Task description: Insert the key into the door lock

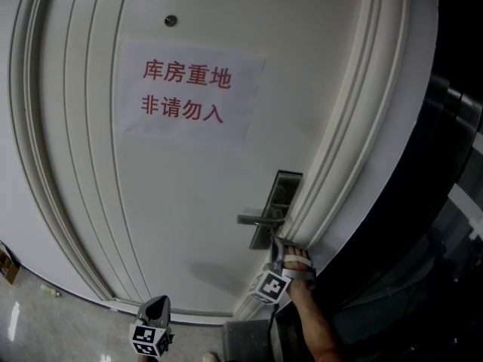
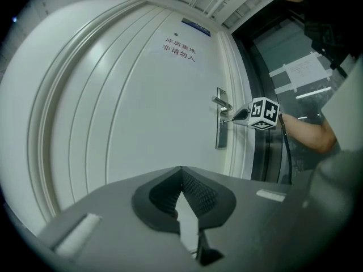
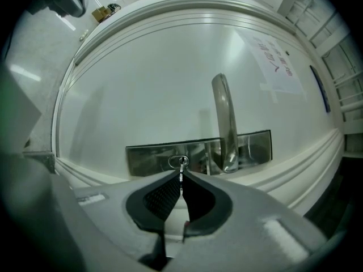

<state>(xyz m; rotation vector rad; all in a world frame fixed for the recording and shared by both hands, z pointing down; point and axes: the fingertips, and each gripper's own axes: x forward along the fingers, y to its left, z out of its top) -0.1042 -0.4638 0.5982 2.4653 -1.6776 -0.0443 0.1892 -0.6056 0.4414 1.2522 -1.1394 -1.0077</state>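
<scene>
Our right gripper (image 3: 181, 175) has its fingers shut tight on the small key (image 3: 181, 166). The key's tip sits right at the round keyhole (image 3: 172, 162) in the shiny lock plate (image 3: 148, 157), just beside the door handle (image 3: 226, 118). Our left gripper (image 2: 181, 171) is well apart from the white door (image 2: 142, 106), its fingers closed with nothing in them.

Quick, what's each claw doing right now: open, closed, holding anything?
Left claw: closed, empty.
Right claw: closed on the small silver metal key, its tip at the silver metal lock plate.
</scene>
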